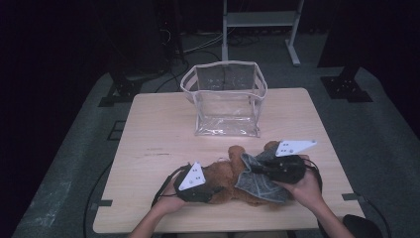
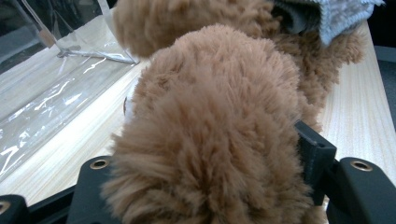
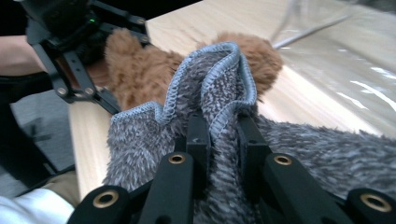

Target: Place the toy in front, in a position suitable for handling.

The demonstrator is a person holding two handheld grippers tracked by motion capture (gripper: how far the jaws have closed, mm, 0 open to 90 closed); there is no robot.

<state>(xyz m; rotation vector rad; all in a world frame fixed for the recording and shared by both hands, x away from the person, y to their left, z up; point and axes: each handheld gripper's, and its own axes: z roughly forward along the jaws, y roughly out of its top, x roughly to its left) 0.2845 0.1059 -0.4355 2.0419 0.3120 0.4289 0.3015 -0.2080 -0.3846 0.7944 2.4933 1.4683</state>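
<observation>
A brown plush teddy bear (image 1: 223,173) lies near the table's front edge, with a grey knitted garment (image 1: 260,184) draped over its right part. My left gripper (image 1: 208,191) is shut on a furry part of the bear (image 2: 219,93), which bulges between the jaws in the left gripper view; my left gripper (image 2: 210,168) shows there at the bottom. My right gripper (image 1: 265,168) is shut on the garment. In the right gripper view the hemmed edge of the garment (image 3: 154,135) is pinched in a fold between the two jaws of my right gripper (image 3: 223,126), with the bear (image 3: 140,70) behind it.
A clear plastic bag (image 1: 227,99) with white trim stands open at the back middle of the wooden table (image 1: 148,124). A metal stand (image 1: 260,20) is on the floor beyond the table. Cables trail from both grippers.
</observation>
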